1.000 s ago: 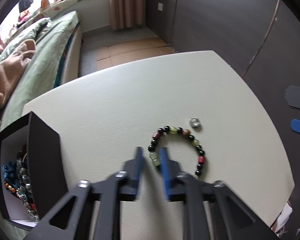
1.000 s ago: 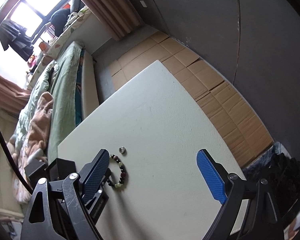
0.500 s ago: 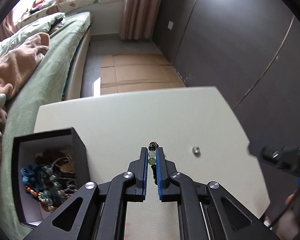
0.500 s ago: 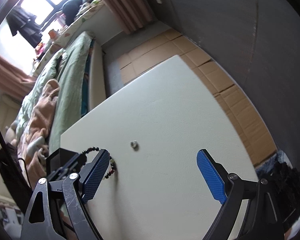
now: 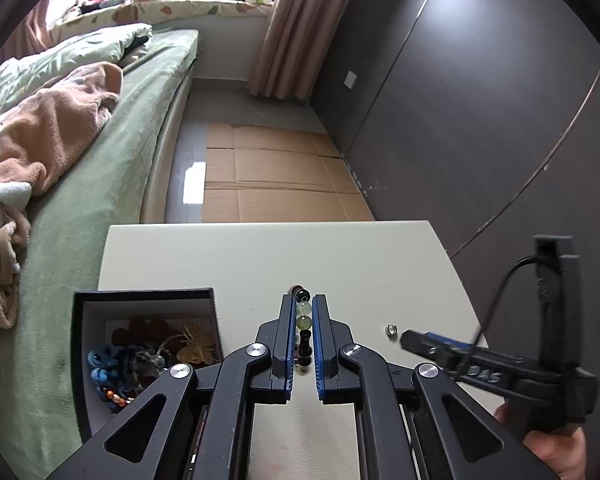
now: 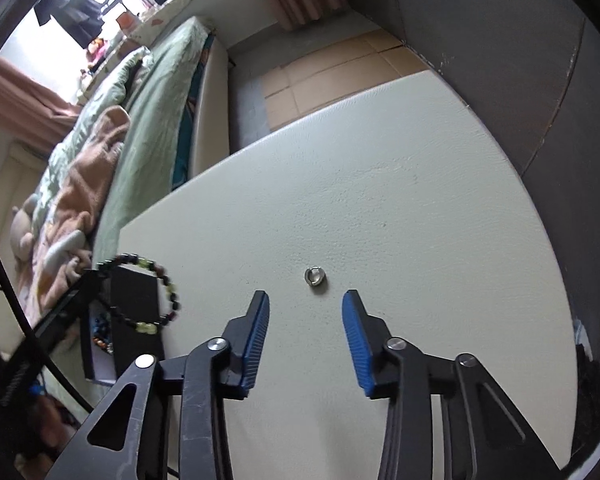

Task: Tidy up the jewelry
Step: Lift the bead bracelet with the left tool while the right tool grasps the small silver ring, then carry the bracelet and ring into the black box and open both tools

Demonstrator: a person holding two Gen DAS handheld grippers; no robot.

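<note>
My left gripper (image 5: 303, 300) is shut on a beaded bracelet (image 5: 303, 316) of black, green and red beads and holds it in the air above the white table (image 5: 260, 256). In the right wrist view the bracelet (image 6: 156, 292) hangs over the black jewelry box (image 6: 134, 320). The box (image 5: 144, 344) stands open at the table's left edge with several bead pieces inside. A small silver ring (image 6: 315, 276) lies on the table; it also shows in the left wrist view (image 5: 391, 329). My right gripper (image 6: 305, 300) is open, low over the table, just short of the ring.
A bed with green cover and a tan blanket (image 5: 52, 128) runs along the table's left side. Cardboard sheets (image 5: 276, 176) cover the floor beyond the table. A dark wardrobe wall (image 5: 480, 100) stands to the right.
My left gripper closed on the bracelet and lifted it off the table toward the box. My right gripper narrowed its opening and moved up to the ring.
</note>
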